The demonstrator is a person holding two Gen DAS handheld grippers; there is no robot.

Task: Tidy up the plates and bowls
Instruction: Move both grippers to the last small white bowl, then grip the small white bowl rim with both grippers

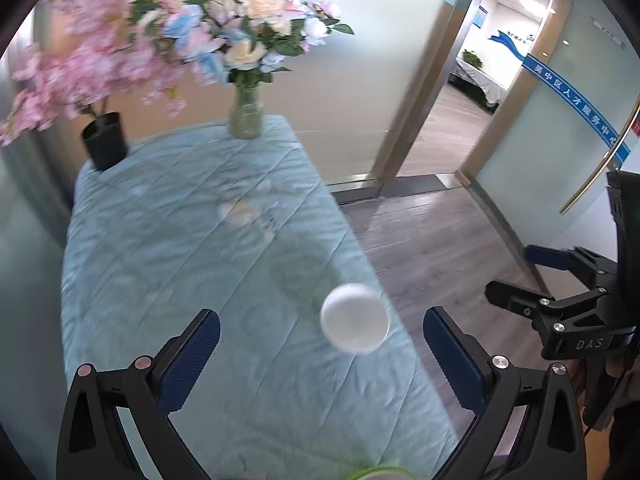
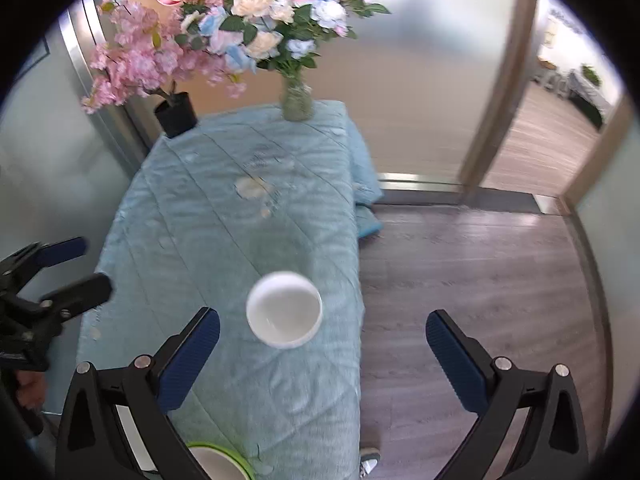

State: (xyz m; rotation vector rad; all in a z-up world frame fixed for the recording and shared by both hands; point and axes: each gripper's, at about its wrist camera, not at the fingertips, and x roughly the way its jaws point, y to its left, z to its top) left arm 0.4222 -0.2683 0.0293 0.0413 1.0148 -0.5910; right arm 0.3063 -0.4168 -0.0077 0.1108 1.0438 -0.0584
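Bowl point(image 2: 284, 309) sits alone on the surface point(image 2: 192, 216), white and upright, close to the right edge of the blue quilted cloth, hollow facing up. It rests free: neither claw touches it. In the right wrist view it lies ahead of the fingers and a little toward the left one; in the left wrist view the same bowl point(image 1: 355, 318) shows blurred, ahead and toward the right finger.

Both claws are released and empty. The left claw point(image 1: 322, 360) stands spread wide with bare cloth between its blue pads. The right claw point(image 2: 323, 356) is spread just as wide, one finger over the cloth and the other out over the wooden floor point(image 2: 480, 280), which suggests it hangs above the edge of the surface, not squarely over it. Each claw shows at the side of the other's view, angled down toward the cloth.

At the near edge a second dish with a green rim point(image 2: 224, 460) peeks in between the right claw's fingers; it may be a plate or a shallow bowl, too little shows to say. Its place just in front of the person looks like the gathering spot, so the white bowl probably belongs on or beside it.

At the far end stand a glass vase of flowers point(image 2: 297, 98) and a black pot point(image 2: 177, 114) of pink blossom, well apart from the bowl and out of the working area.
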